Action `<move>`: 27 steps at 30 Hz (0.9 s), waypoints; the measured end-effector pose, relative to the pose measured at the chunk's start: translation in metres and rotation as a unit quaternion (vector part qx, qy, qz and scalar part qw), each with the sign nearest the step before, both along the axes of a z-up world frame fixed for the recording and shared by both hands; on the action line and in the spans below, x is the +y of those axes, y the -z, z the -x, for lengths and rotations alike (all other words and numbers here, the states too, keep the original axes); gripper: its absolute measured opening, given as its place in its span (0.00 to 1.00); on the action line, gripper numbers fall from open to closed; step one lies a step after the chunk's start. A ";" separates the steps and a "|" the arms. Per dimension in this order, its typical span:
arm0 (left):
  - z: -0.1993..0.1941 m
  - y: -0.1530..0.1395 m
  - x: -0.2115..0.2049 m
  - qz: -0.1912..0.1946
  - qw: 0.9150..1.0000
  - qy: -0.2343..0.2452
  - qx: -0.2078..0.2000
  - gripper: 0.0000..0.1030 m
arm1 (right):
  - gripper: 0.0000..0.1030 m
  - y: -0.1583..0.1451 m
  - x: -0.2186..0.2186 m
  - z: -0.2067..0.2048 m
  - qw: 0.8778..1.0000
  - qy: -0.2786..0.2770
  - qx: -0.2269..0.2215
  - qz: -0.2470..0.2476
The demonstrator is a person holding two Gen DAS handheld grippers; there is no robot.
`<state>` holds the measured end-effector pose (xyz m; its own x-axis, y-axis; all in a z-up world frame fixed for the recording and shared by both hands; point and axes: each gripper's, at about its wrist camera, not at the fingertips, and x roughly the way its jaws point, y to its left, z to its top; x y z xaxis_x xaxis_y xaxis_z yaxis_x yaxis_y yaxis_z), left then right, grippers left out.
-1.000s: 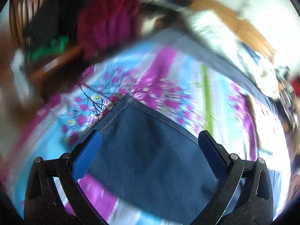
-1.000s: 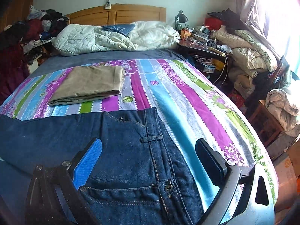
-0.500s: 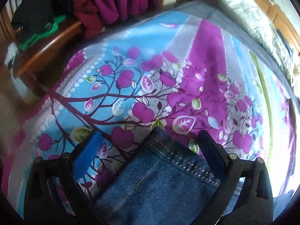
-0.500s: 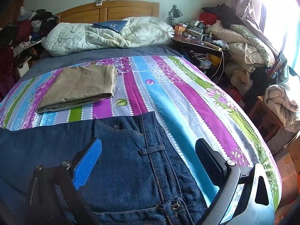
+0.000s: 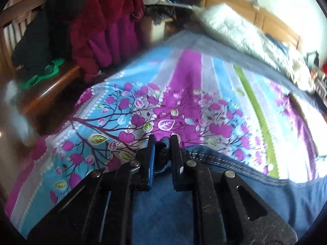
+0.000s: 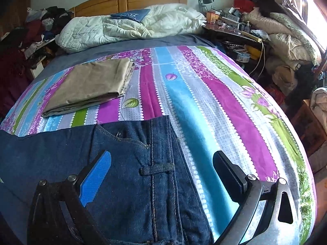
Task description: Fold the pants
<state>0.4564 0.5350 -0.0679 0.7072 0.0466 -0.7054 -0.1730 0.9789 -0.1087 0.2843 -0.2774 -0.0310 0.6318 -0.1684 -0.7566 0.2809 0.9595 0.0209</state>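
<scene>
The left gripper [image 5: 162, 140] has closed since a moment ago, pinching the jeans' [image 6: 126, 163] hem. Right gripper [image 6: 161, 175] hangs spread over the waistband on the bed [image 6: 214, 94]; the hem's far side is hidden.

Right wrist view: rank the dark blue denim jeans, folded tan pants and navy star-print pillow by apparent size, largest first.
1. Dark blue denim jeans, though nearest the camera and cut off by the frame.
2. Folded tan pants.
3. Navy star-print pillow, farthest away, so its true size is unsure.
</scene>
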 end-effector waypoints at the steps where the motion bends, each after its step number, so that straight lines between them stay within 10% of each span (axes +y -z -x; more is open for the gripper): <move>1: 0.002 -0.004 0.002 0.005 1.000 -0.007 -0.006 0.13 | 0.99 0.002 -0.007 -0.007 1.000 -0.007 0.000 -0.008; 12: -0.015 0.004 0.003 0.023 0.998 -0.049 0.014 0.13 | 0.92 0.070 -0.035 -0.134 0.995 -0.043 0.087 -0.037; 14: -0.016 0.003 -0.001 0.015 0.999 -0.048 0.017 0.13 | 0.55 0.088 -0.045 -0.147 0.989 -0.046 0.115 -0.078; 17: -0.017 0.002 -0.002 0.009 0.998 -0.051 0.020 0.14 | 0.36 0.092 -0.044 -0.147 0.989 -0.048 0.116 -0.077; 27: 0.013 -0.028 0.010 0.045 0.997 -0.061 -0.016 0.14 | 0.26 -0.010 -0.009 -0.059 0.997 -0.057 0.013 -0.056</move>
